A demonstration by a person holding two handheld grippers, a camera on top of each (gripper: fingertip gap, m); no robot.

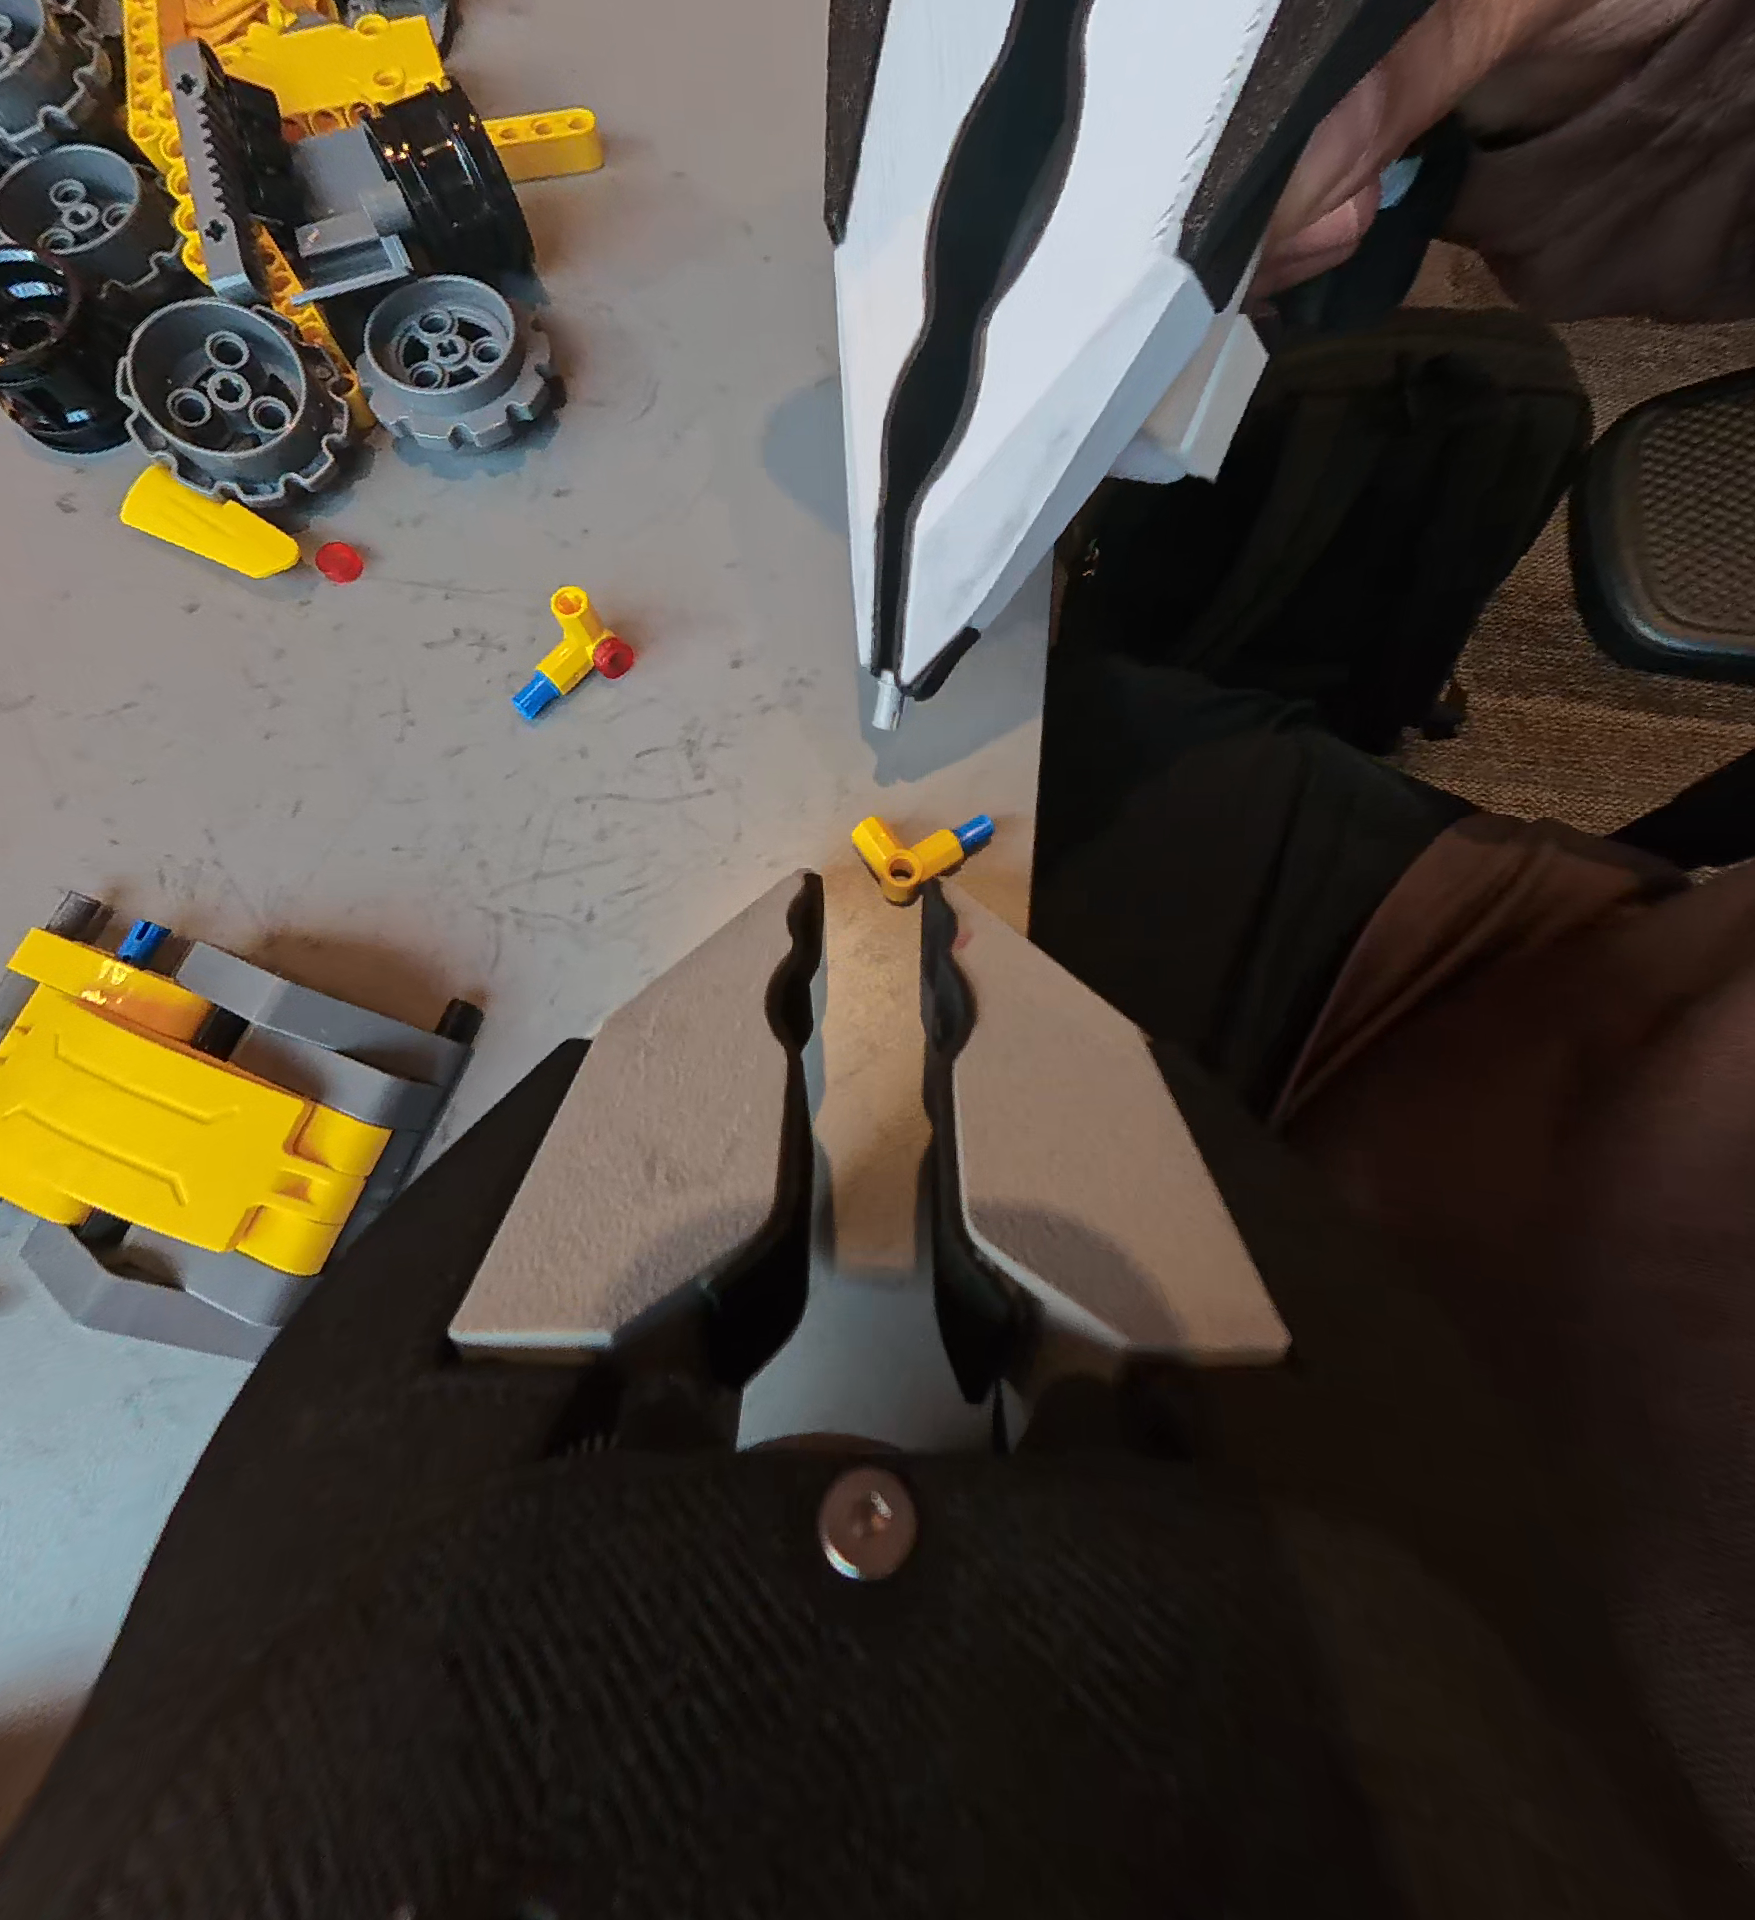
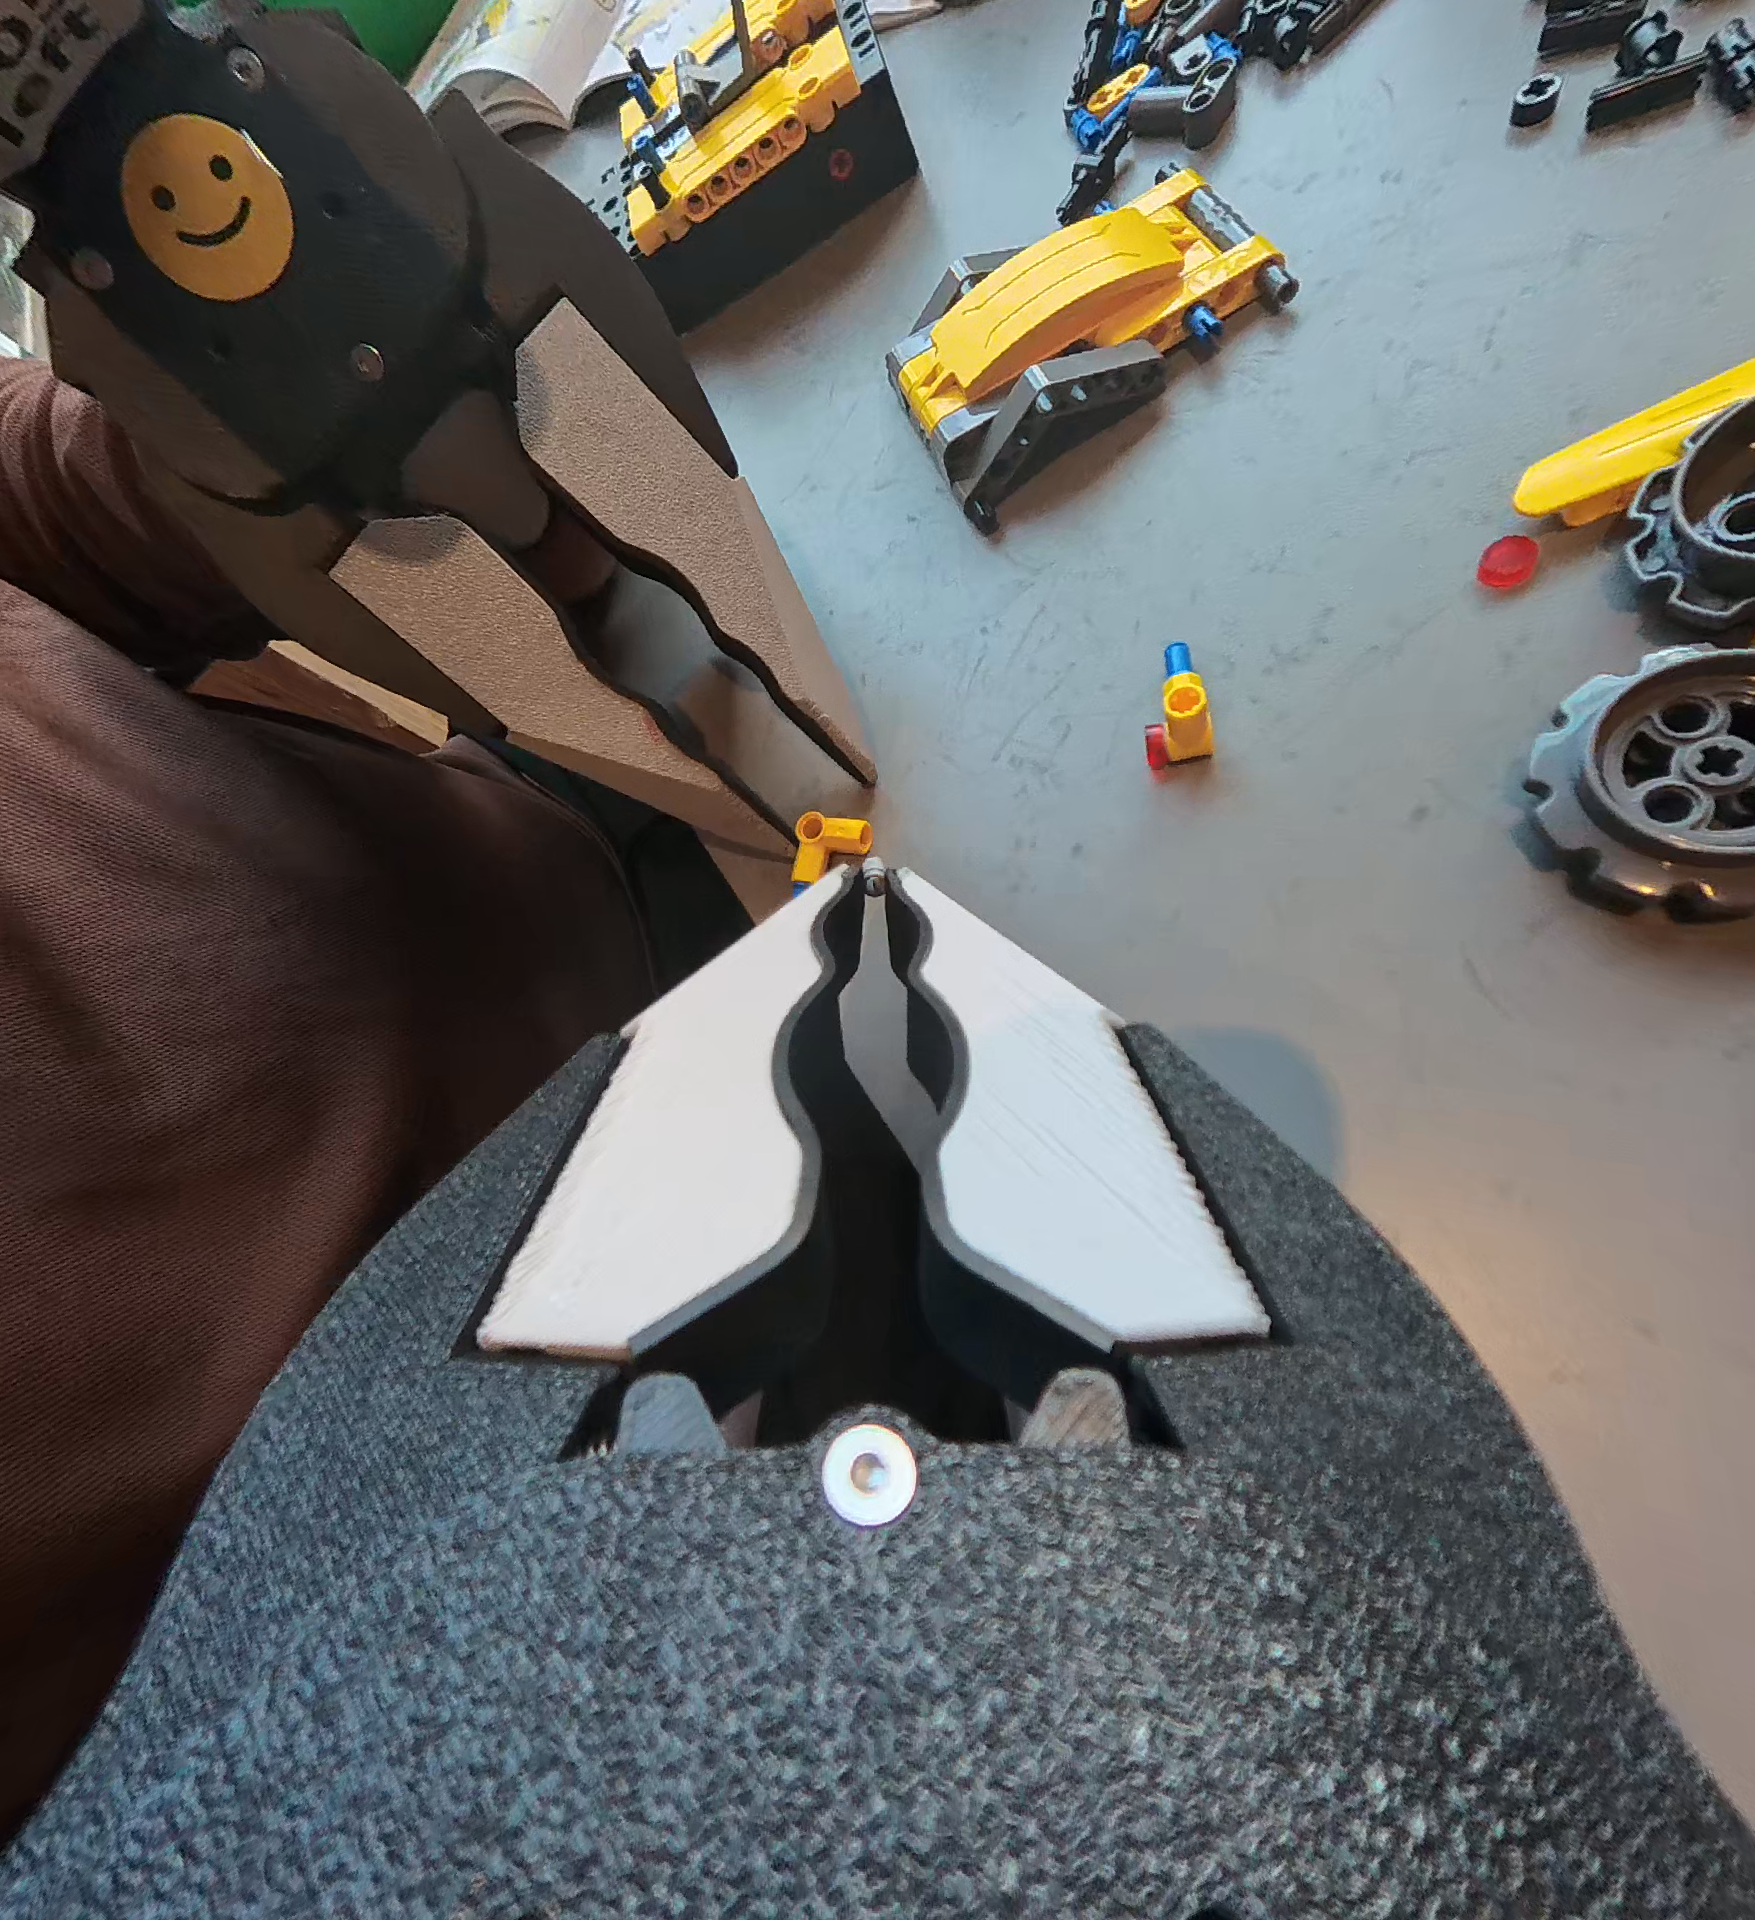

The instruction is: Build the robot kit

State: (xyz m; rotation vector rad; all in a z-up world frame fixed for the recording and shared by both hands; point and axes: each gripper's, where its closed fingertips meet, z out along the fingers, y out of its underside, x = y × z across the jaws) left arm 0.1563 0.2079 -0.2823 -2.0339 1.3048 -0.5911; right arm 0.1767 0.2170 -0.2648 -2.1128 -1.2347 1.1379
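**Grey pin pinched beside a yellow connector**

My right gripper (image 2: 871, 876) pinches a small grey pin (image 1: 887, 711) at its tips. My left gripper (image 1: 871, 891), jaws parted and empty, hovers just beside the yellow connector (image 1: 899, 857) near the grey table's (image 1: 644, 810) edge. It bears a smiley sticker (image 2: 206, 208) and a lettered label (image 2: 0, 88).

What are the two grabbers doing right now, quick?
Left gripper: open, holding nothing, tips right by the yellow elbow piece on the table.
Right gripper: shut on a small grey pin at its tips.
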